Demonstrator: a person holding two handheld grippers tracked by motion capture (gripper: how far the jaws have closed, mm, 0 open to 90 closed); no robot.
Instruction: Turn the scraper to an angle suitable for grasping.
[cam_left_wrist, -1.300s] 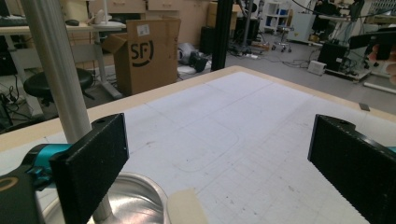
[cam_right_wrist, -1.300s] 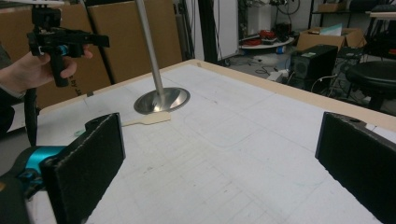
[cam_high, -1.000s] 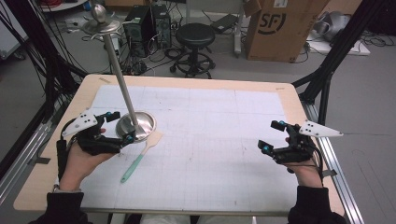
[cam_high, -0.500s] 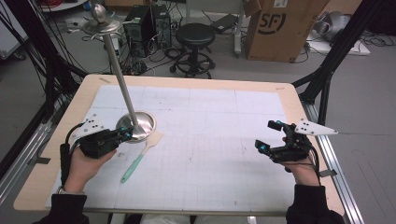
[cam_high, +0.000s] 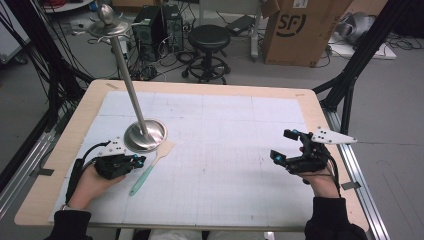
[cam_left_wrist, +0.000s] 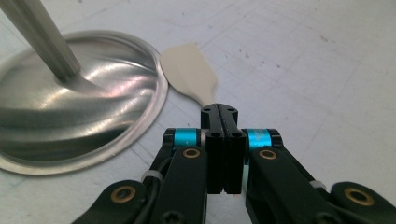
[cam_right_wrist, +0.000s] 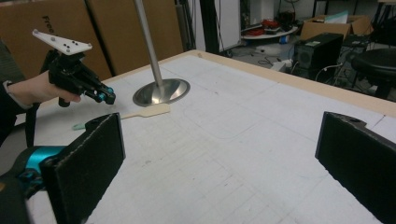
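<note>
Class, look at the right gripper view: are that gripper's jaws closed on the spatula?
No. The right gripper has its jaws standing wide apart with bare table between them, while the spatula lies farther off beside the metal stand base.

We see the left claw (cam_high: 138, 160) low over the surface, its jaws pressed flat together after just closing, the left hand (cam_high: 92, 181) gripping its body from behind. The right claw (cam_high: 284, 146) hangs above the surface with its jaws spread wide apart, held by the right hand (cam_high: 320, 179)
</note>
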